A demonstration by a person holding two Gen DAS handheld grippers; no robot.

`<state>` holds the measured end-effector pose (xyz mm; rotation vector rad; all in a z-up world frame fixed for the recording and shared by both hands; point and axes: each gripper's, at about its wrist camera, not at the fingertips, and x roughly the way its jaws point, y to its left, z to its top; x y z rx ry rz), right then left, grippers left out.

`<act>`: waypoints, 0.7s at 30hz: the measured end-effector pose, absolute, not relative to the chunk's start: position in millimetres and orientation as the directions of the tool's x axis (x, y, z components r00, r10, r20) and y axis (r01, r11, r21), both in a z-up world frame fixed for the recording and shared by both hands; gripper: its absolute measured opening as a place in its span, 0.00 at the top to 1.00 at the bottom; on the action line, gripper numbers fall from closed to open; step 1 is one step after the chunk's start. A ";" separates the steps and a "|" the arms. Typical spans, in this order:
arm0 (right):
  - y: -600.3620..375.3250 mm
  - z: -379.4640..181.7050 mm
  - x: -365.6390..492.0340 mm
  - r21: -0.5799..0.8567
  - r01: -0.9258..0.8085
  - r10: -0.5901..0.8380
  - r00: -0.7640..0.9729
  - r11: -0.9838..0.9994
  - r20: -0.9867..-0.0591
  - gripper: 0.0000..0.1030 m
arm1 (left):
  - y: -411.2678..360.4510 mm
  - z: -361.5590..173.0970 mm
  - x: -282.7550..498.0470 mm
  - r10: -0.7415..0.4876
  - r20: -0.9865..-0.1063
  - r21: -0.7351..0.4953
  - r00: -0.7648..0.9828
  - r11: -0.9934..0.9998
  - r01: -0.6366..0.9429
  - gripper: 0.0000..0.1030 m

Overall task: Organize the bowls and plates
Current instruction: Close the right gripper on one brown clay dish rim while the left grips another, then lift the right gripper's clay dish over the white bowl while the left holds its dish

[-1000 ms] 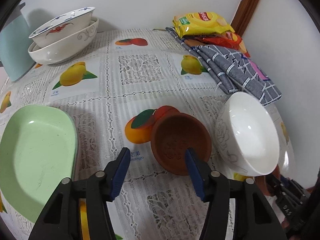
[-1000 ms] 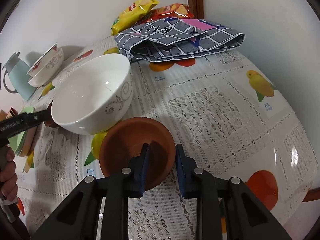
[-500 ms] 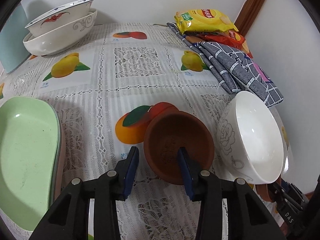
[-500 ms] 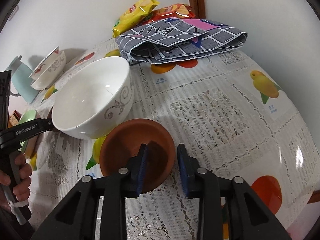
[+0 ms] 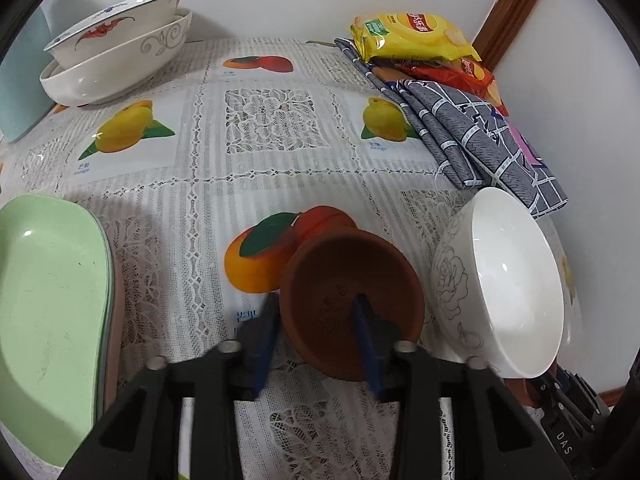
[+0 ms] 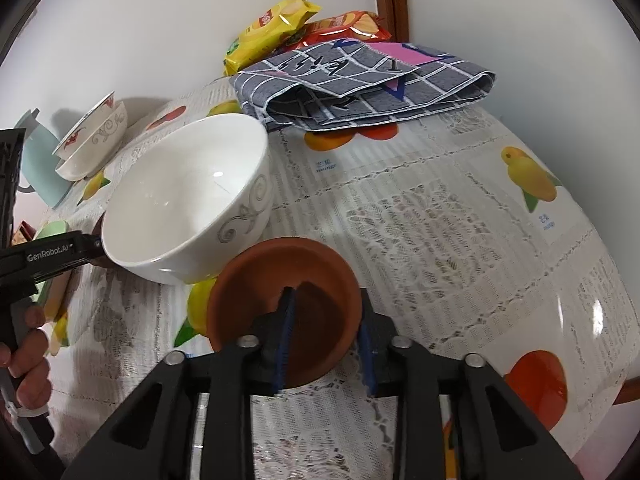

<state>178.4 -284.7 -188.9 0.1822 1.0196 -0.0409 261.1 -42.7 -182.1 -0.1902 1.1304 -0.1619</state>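
In the left wrist view my left gripper (image 5: 316, 320) has closed on the near rim of a brown clay dish (image 5: 352, 300), one finger inside and one outside. A white bowl (image 5: 512, 280) sits to its right. In the right wrist view my right gripper (image 6: 326, 320) straddles the rim of a second brown clay dish (image 6: 288, 284); its fingers stand a little apart from the rim. The white bowl (image 6: 188, 196) sits just behind it on the left. Two stacked white patterned bowls (image 5: 116, 52) stand at the far left corner.
A stack of green plates (image 5: 44, 312) lies at the left edge. A folded grey checked cloth (image 5: 472, 136) and snack bags (image 5: 412, 36) lie at the far right by the wall. A pale blue jug (image 6: 36, 160) stands behind the stacked bowls (image 6: 92, 140).
My left gripper moved in and closed from wide open onto the clay dish's rim. My right gripper's fingers opened slightly around the other clay dish.
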 end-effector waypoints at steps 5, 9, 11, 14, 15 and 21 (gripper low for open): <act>-289.5 -188.5 175.5 0.153 0.143 0.053 0.535 0.978 -0.843 0.84 | -38.4 -183.6 259.1 -0.269 -0.871 -0.283 0.412 0.959 0.029 0.87; -293.0 -186.1 171.8 0.181 0.151 0.071 0.544 0.972 -0.836 0.89 | -39.3 -181.2 253.7 -0.279 -0.864 -0.292 0.418 0.956 0.035 0.91; -291.1 -183.6 170.5 0.176 0.145 0.068 0.553 0.974 -0.831 0.90 | -38.7 -177.9 250.1 -0.287 -0.859 -0.301 0.424 0.953 0.037 0.91; -289.2 -178.9 165.4 0.181 0.138 0.072 0.565 0.974 -0.822 0.91 | -39.3 -172.8 245.1 -0.300 -0.851 -0.306 0.431 0.950 0.057 0.92; -288.7 -177.4 163.6 0.185 0.134 0.078 0.569 0.973 -0.819 0.91 | -38.8 -172.0 244.0 -0.302 -0.850 -0.308 0.431 0.950 0.058 0.91; -288.8 -173.5 156.8 0.197 0.135 0.086 0.572 0.971 -0.816 0.91 | -35.4 -163.8 235.5 -0.313 -0.841 -0.317 0.441 0.946 0.069 0.91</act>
